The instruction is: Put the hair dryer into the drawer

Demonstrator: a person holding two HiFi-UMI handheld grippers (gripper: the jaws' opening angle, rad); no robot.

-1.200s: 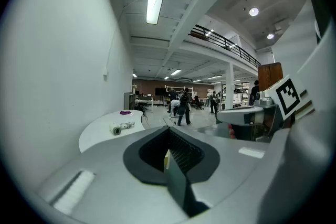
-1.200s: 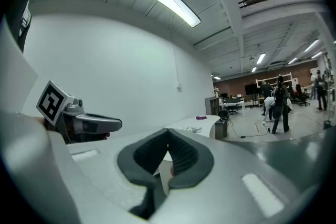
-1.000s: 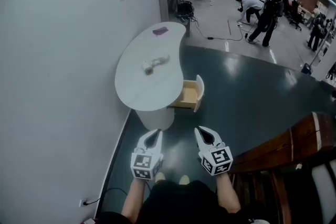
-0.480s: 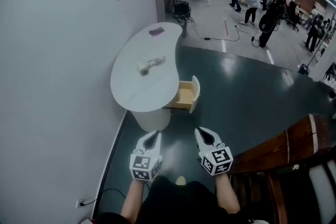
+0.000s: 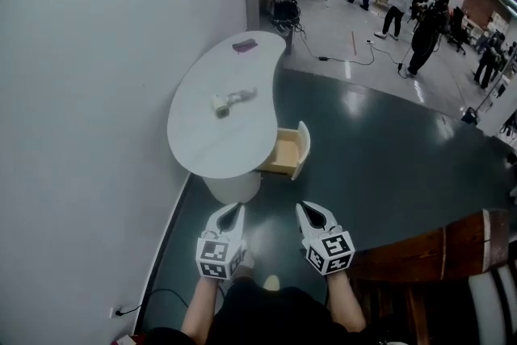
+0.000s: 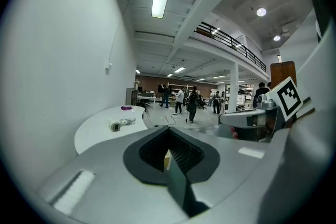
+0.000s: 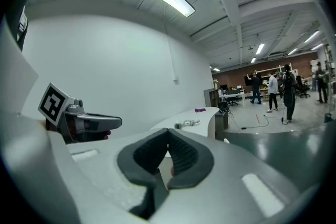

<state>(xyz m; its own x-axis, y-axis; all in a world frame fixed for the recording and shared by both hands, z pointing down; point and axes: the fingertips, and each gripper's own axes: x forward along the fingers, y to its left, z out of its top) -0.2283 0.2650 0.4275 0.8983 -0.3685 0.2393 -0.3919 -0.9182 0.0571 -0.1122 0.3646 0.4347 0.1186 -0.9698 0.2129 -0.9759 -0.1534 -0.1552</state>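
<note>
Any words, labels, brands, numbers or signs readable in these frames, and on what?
No readable text anywhere.
Left claw and right claw: square black-and-white markers on their cubes, patterns, not letters.
Hair dryer and purple item on the table: any print too small to tell.
</note>
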